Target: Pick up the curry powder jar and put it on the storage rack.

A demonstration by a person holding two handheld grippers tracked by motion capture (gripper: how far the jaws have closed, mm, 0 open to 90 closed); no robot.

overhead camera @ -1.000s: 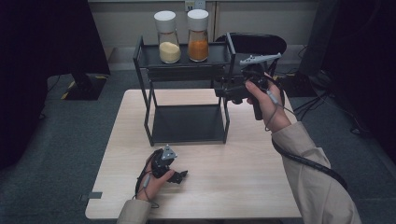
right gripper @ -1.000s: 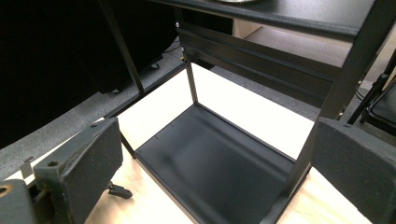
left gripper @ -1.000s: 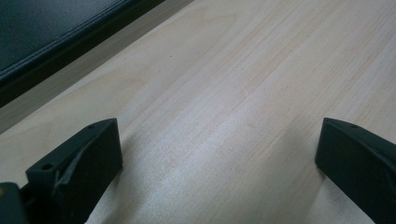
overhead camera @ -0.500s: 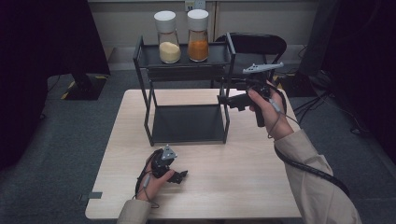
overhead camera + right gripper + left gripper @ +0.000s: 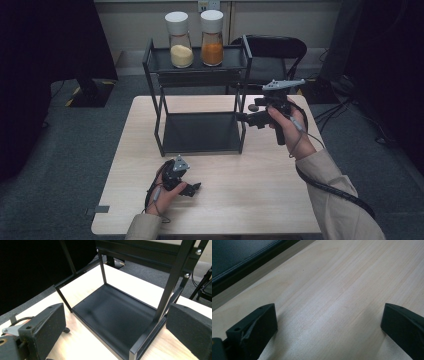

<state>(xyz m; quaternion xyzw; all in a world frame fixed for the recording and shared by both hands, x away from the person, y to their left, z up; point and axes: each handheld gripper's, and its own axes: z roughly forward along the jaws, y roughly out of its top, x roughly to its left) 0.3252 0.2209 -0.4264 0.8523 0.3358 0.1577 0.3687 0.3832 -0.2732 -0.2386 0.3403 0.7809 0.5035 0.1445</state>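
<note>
Fingers: both pairs stand wide apart and hold nothing. The right gripper point(image 5: 245, 118) hangs in the air beside the right front post of the rack point(image 5: 200, 132), its jaws pointing toward it; the left gripper point(image 5: 192, 187) rests low on the table point(image 5: 260, 195), well apart from the rack.

Thing in hand: a black two-tier wire-frame rack, standing upright at the back middle of the table. Its lower tray point(image 5: 112, 315) is bare.

Load on top: two jars with white lids, the yellow-filled jar point(image 5: 180, 40) and the orange-filled jar point(image 5: 212, 37), side by side on the upper shelf point(image 5: 200, 62).

Handling: stiff painted metal, probably light in itself but top-heavy with the jars. The smooth coating may slip between the pads. The jars look like glass, though at this distance I cannot be sure; tilting the rack could tip them.

Where to grip: the square upright post point(image 5: 172, 282) in front of the right jaws is narrow enough to pinch; low on the post, near the tray rim, should tilt it least.

Risk: a pull high on the post would likely rock the jars.
</note>
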